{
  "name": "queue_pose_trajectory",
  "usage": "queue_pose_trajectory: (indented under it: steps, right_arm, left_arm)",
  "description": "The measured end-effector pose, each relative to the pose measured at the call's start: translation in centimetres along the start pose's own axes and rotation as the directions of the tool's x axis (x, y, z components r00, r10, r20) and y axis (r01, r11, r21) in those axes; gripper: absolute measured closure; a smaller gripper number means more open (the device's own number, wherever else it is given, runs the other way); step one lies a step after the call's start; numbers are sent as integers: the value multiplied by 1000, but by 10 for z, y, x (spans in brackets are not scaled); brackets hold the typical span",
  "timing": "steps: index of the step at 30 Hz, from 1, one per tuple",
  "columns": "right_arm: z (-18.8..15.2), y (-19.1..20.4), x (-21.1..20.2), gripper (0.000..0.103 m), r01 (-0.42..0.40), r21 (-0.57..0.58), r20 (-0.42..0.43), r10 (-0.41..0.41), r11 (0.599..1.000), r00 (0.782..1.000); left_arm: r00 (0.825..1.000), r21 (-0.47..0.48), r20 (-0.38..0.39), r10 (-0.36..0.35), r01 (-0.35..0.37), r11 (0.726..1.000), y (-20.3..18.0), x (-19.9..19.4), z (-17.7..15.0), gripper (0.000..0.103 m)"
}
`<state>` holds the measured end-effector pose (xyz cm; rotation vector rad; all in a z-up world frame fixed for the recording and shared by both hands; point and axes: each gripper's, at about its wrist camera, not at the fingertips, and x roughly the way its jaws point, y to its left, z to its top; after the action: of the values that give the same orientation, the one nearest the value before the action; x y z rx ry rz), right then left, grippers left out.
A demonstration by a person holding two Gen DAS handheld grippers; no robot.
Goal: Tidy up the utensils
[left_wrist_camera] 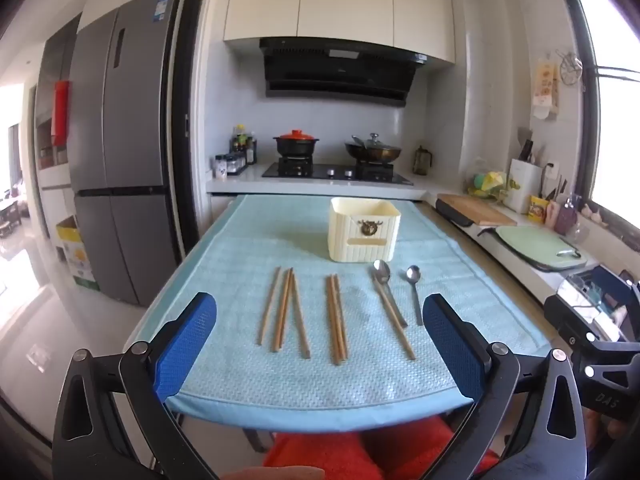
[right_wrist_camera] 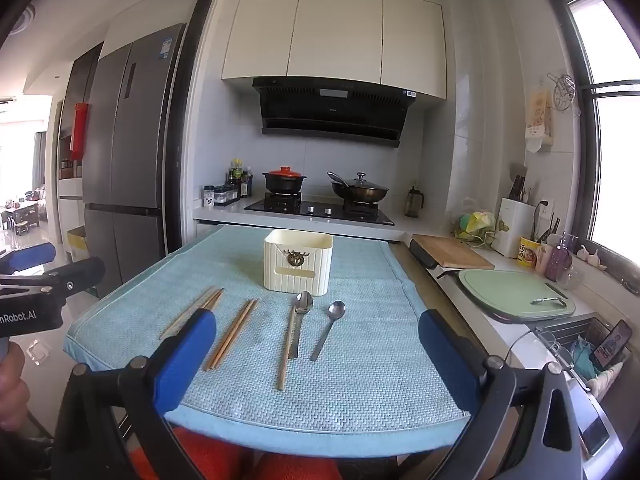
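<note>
Several wooden chopsticks (left_wrist_camera: 285, 311) (right_wrist_camera: 231, 332) lie in loose groups on the light blue cloth (left_wrist_camera: 240, 380) (right_wrist_camera: 360, 380). One more chopstick (left_wrist_camera: 394, 322) lies beside a steel spoon (left_wrist_camera: 381, 272) (right_wrist_camera: 303, 304), with a second spoon (left_wrist_camera: 414, 280) (right_wrist_camera: 335, 312) to its right. Behind them stands a cream ribbed utensil box (left_wrist_camera: 363, 229) (right_wrist_camera: 298, 262), its top open. My left gripper (left_wrist_camera: 320, 312) hangs open over the near edge of the cloth, nothing between its blue pads. My right gripper (right_wrist_camera: 318, 332) is open too, holding nothing.
A stove with a red-lidded pot (left_wrist_camera: 296, 142) and a wok (left_wrist_camera: 373, 150) stands behind the table. A counter on the right holds a wooden board (right_wrist_camera: 450, 254), a green board (right_wrist_camera: 516, 294) and a sink rack. A grey fridge (left_wrist_camera: 120, 140) is on the left. Red cloth shows below the table edge.
</note>
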<state>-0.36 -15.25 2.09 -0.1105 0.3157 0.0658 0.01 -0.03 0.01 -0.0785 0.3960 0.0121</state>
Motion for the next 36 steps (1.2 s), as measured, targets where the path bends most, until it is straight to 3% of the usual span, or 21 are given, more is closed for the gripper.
queue_pose_trajectory:
  steps: [36]
  right_arm:
    - [-7,3,6,0,-10,6,-20,10,1000,1000]
  left_arm:
    - [1000,27,-9,0,0,1000,-8,4,-15,0]
